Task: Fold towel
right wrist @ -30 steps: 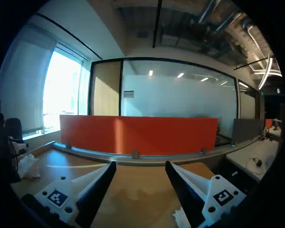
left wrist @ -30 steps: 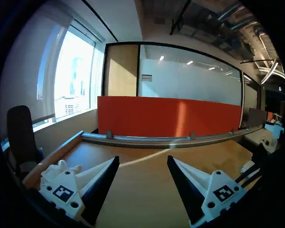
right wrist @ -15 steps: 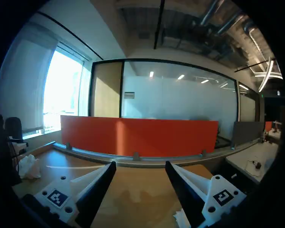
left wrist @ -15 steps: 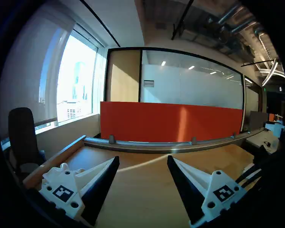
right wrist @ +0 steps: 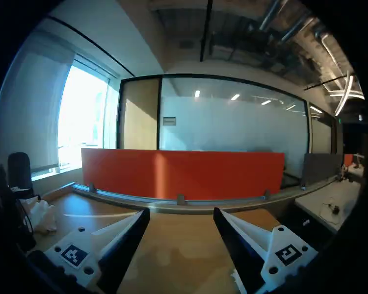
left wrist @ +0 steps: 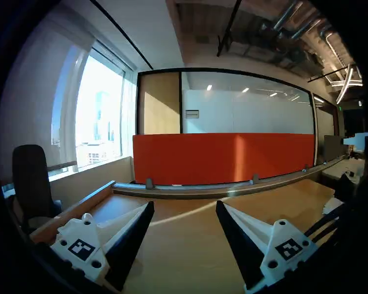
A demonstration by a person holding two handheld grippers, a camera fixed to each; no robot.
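A crumpled white towel (right wrist: 42, 216) lies near the left edge of the wooden desk (right wrist: 184, 245), well off to the side of the right gripper (right wrist: 180, 210), whose fingers stand wide apart with nothing between them. The left gripper (left wrist: 184, 202) hangs over the desk too, fingers just as wide and empty, facing the orange partition (left wrist: 223, 158).

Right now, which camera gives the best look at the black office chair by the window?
The left gripper view. There the black office chair stands large at the left, with its tall backrest plain to see. The right gripper view shows the chair much smaller and dimmer, squeezed against the far left edge.
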